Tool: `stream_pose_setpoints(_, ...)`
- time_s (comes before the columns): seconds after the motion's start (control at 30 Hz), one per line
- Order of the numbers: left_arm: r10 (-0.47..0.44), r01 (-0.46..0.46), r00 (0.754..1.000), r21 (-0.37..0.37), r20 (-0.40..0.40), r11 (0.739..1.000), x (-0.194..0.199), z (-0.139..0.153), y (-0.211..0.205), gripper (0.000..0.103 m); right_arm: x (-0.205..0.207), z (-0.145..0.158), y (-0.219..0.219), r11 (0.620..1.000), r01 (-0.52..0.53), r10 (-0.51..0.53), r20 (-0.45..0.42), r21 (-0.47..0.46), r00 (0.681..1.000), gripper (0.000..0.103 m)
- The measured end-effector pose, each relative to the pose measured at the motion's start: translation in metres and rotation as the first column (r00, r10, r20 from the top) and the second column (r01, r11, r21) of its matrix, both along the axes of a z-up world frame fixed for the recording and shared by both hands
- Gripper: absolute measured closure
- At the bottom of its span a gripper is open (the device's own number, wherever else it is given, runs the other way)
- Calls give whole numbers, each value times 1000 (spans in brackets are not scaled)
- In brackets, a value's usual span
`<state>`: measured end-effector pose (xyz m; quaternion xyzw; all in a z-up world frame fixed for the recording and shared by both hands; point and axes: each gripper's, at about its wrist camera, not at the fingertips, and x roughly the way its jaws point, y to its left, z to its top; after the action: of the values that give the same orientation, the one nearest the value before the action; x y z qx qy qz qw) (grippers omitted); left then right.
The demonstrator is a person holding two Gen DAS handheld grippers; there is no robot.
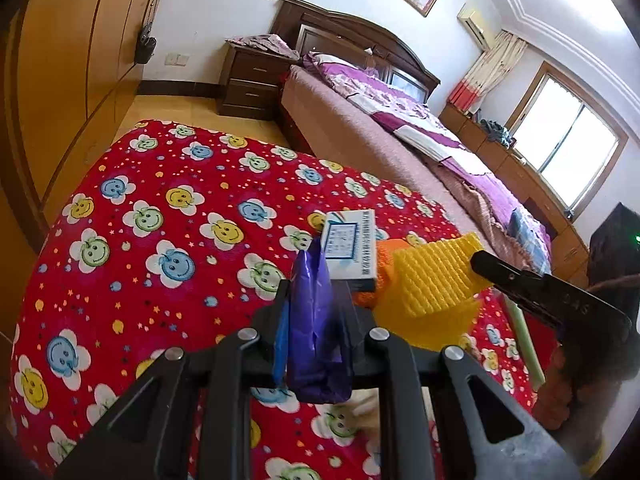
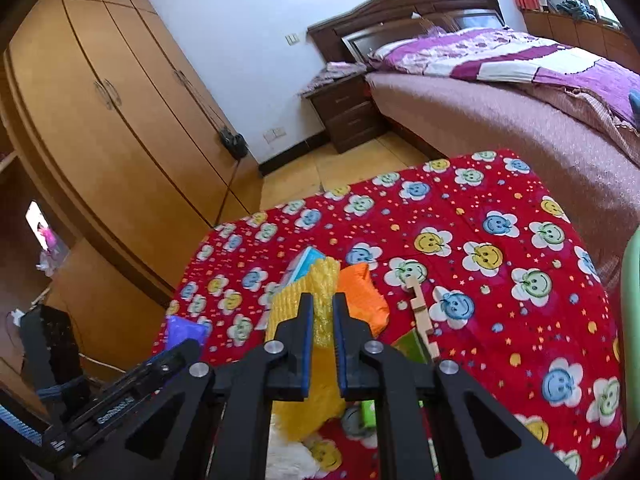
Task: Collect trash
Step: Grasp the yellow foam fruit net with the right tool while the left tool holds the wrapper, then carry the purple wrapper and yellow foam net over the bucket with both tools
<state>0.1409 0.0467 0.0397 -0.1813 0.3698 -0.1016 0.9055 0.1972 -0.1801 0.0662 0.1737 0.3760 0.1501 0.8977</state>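
Observation:
My left gripper is shut on a purple plastic bag, held above the red smiley-flower cloth. My right gripper is shut on a yellow foam fruit net; the net also shows in the left wrist view, pinched by the right gripper's black finger. An orange foam net lies right behind it. A white and blue small box lies on the cloth beyond the bag, and its edge shows in the right wrist view.
A wooden clothespin-like piece, a green card and a green item lie on the cloth near my right gripper. A bed, nightstand and wardrobe surround the table. A green chair back stands at right.

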Motion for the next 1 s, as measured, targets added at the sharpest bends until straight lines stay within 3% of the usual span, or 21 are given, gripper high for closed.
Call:
stream_pose_setpoints(0.63,-15,17,999,-39,43,999,-46,25,-12,83,-98,44,-31,984,89,-111,140,151,984,92)
stream_pose_setpoints(1.0,-63,65,995,-31,72,997,-64,43,-36,83,-133,43,-67,966,167,-195,137,196,971,92)
